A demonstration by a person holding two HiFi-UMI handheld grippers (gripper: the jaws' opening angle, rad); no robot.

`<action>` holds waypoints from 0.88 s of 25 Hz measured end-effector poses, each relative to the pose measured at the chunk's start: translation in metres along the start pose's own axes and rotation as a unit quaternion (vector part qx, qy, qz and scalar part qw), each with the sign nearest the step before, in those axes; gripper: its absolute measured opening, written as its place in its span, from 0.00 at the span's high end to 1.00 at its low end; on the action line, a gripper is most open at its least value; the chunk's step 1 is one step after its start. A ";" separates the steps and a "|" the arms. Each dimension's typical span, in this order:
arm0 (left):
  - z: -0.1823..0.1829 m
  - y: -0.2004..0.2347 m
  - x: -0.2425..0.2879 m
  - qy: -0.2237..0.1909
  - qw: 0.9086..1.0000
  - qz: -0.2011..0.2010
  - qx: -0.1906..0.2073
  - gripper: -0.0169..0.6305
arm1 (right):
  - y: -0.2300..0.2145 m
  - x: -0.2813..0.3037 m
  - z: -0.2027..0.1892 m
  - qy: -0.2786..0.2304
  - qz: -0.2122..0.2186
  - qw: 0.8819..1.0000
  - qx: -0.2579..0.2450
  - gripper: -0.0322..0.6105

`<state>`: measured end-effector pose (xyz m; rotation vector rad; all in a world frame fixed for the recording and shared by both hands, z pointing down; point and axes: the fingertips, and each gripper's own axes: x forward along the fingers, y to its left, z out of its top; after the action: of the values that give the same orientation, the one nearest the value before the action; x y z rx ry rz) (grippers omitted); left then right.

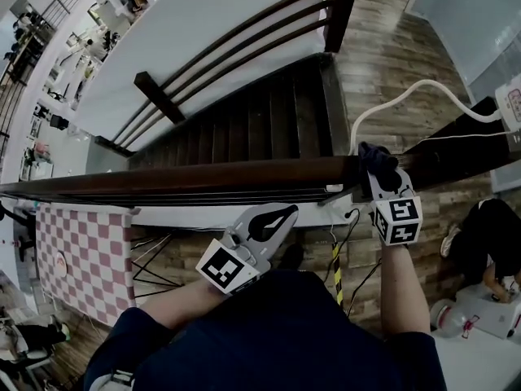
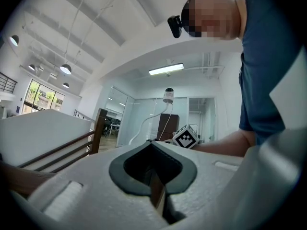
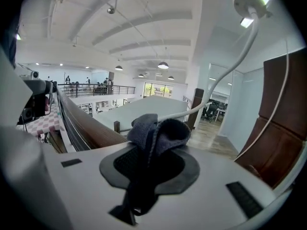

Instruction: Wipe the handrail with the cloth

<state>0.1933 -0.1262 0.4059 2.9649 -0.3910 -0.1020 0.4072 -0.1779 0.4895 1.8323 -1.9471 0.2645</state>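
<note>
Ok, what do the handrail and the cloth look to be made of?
The handrail: likely wood, dark brown, smooth semi-gloss; faint streaks and a sheen run along it. The cloth: soft dark blue-grey fabric, perhaps microfibre or terry; fuzzy nap, limp folds.

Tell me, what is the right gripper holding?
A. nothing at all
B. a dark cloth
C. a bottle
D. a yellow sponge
B: in the right gripper view, the right gripper has its jaws shut on a bunched dark cloth, which sticks up past them, right by the brown handrail.
</note>
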 end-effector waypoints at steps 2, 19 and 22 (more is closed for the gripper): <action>-0.005 0.000 0.003 0.015 1.000 0.013 -0.004 0.98 | 0.001 0.003 -0.001 0.002 0.005 1.000 -0.014 0.81; 0.003 0.050 -0.090 -0.009 0.997 0.077 -0.018 0.98 | 0.083 0.030 0.018 0.025 0.031 0.999 -0.016 0.81; 0.008 0.064 -0.122 -0.017 0.996 0.087 -0.019 0.98 | 0.127 0.042 0.033 0.025 0.047 0.998 -0.026 0.81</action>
<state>0.0590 -0.1563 0.4141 2.8797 -0.6416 -0.1382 0.2758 -0.2172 0.5001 1.6871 -1.9902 0.2833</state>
